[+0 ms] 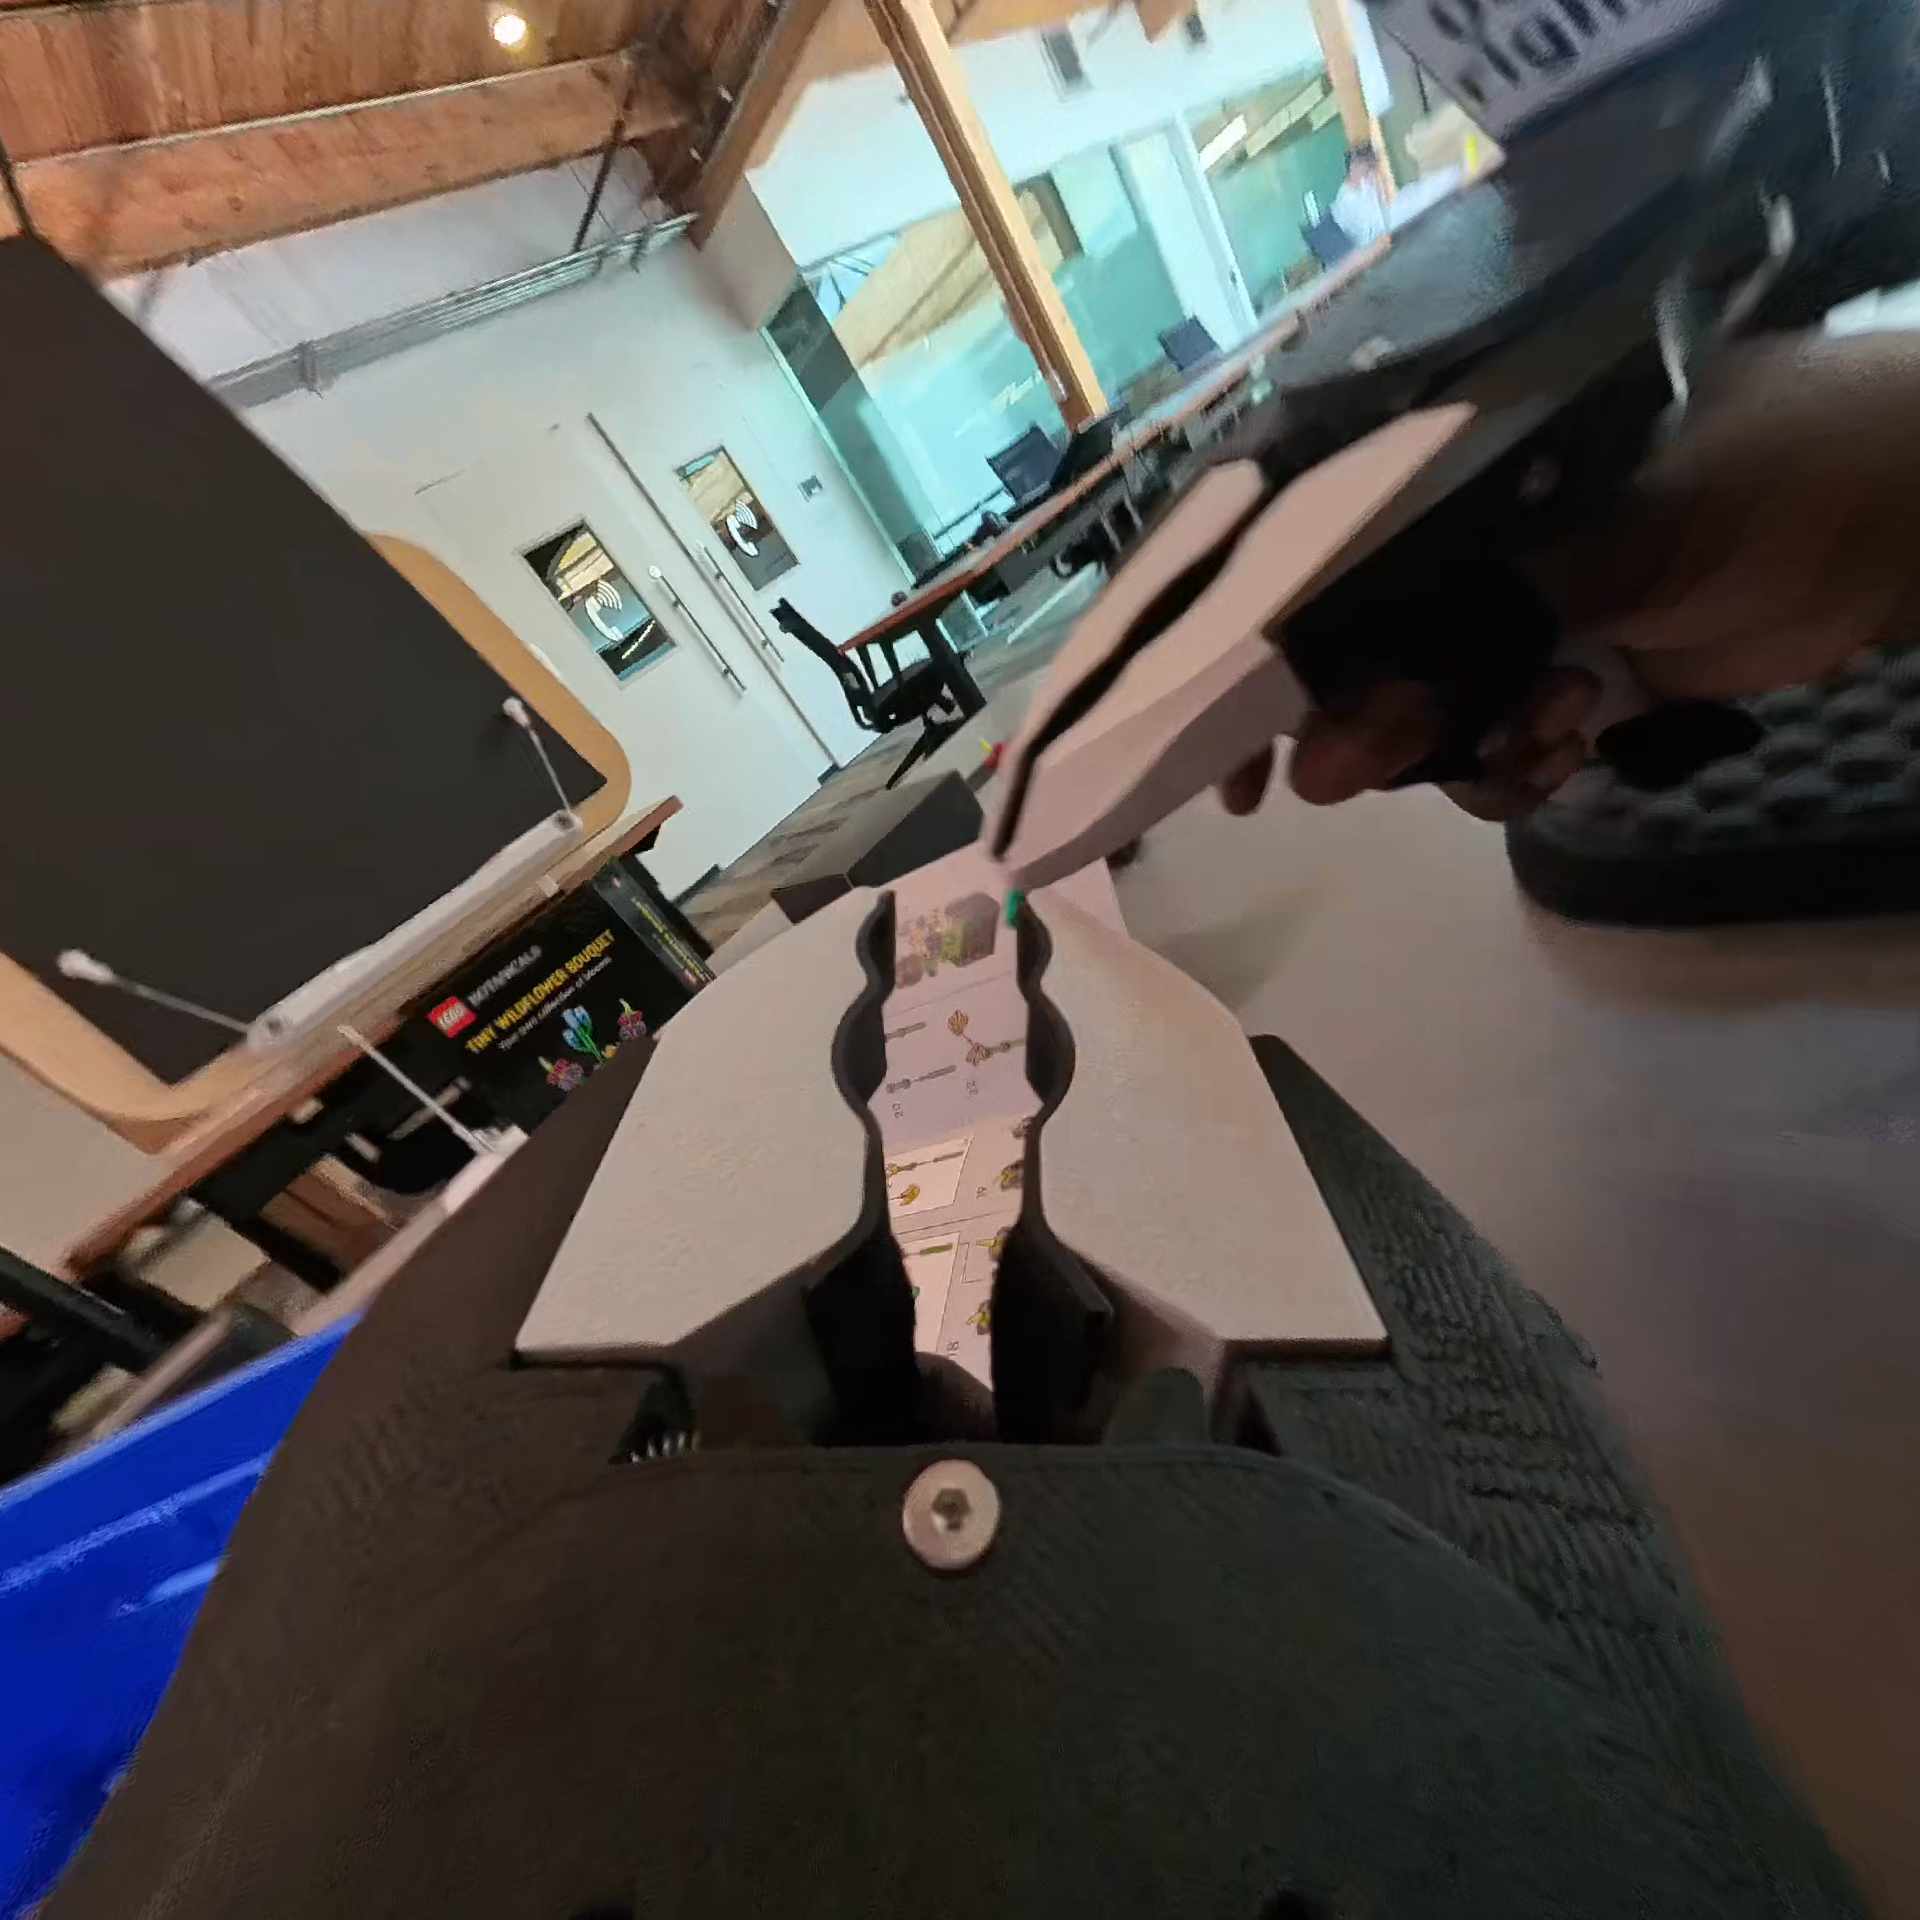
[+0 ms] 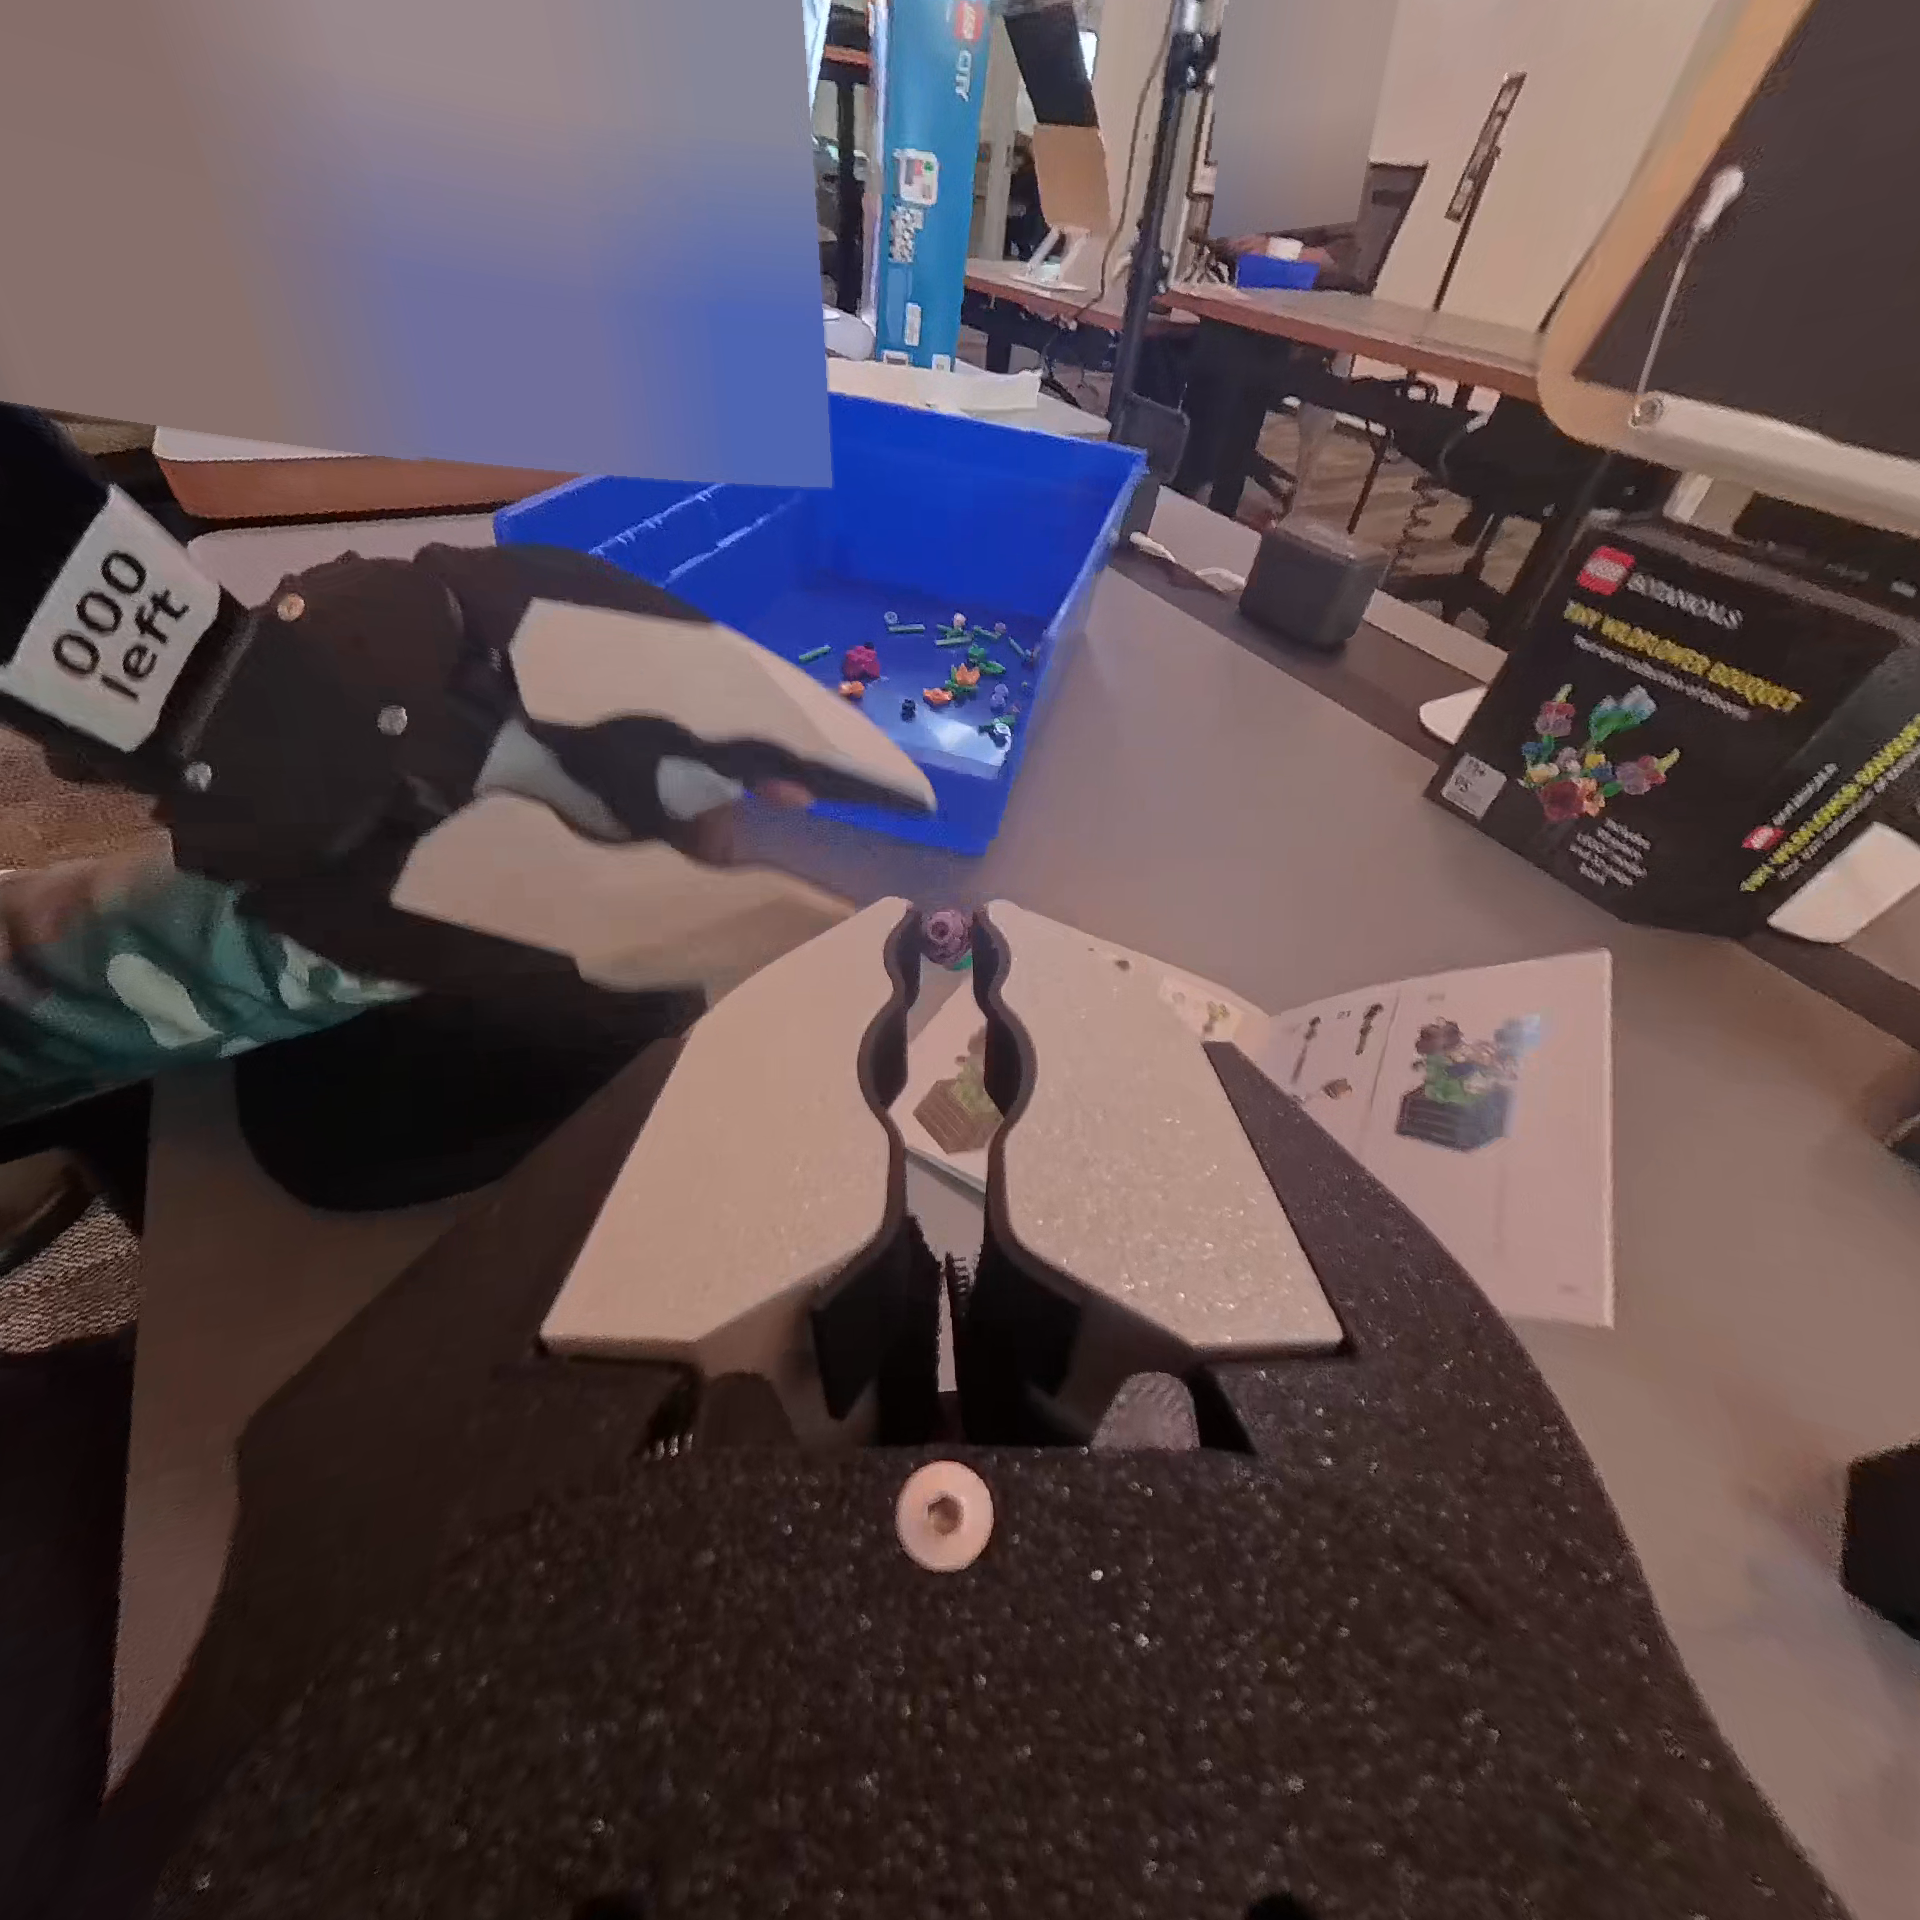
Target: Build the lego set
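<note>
My right gripper is shut on a small purple flower piece with a green base, held just above the grey table. In the left wrist view the right gripper comes in from the upper right, and the green end of the piece shows at its tips. My left gripper is open, its jaws apart, with its right fingertip beside that green end. In the right wrist view the left gripper comes in from the left, open, close to the flower piece.
A blue bin with several loose pieces stands behind the grippers. An open instruction booklet lies on the table under them. The black set box stands at the right. A black foam mat lies nearby.
</note>
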Motion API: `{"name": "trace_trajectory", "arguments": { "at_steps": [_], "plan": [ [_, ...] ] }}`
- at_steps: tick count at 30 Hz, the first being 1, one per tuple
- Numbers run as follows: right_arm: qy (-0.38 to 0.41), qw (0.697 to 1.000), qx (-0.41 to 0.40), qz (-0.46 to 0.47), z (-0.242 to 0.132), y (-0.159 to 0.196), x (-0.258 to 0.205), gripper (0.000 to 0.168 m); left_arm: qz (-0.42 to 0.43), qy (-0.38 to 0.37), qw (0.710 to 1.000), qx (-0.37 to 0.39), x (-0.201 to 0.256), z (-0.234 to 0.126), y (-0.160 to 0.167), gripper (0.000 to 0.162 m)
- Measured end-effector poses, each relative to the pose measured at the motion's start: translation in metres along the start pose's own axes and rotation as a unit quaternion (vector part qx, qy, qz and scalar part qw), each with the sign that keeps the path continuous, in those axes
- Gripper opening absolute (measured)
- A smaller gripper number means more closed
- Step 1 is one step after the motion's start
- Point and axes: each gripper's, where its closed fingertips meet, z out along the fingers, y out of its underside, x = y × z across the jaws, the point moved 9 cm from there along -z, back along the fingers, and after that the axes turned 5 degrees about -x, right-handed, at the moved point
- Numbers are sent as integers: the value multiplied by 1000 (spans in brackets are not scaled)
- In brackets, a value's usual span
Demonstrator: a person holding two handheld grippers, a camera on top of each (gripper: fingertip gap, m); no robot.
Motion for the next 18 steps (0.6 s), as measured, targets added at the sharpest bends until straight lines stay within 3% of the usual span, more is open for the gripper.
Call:
{"name": "trace_trajectory", "arguments": {
  "at_steps": [4,9,12,18],
  "plan": [
    [-18,994,-100,33,-4,16,13,9,-173,-42,983,49,-32,-14,7,20],
    [-57,976,-199,66,6,42,14,9,-384,-73,917,79,-59,-25,30,20],
    [-65,969,-227,74,11,51,14,9,-415,-65,904,75,-62,-24,35,20],
    [-79,956,-270,82,17,61,14,9,-407,-60,909,73,-60,-22,34,20]
  ]
}}
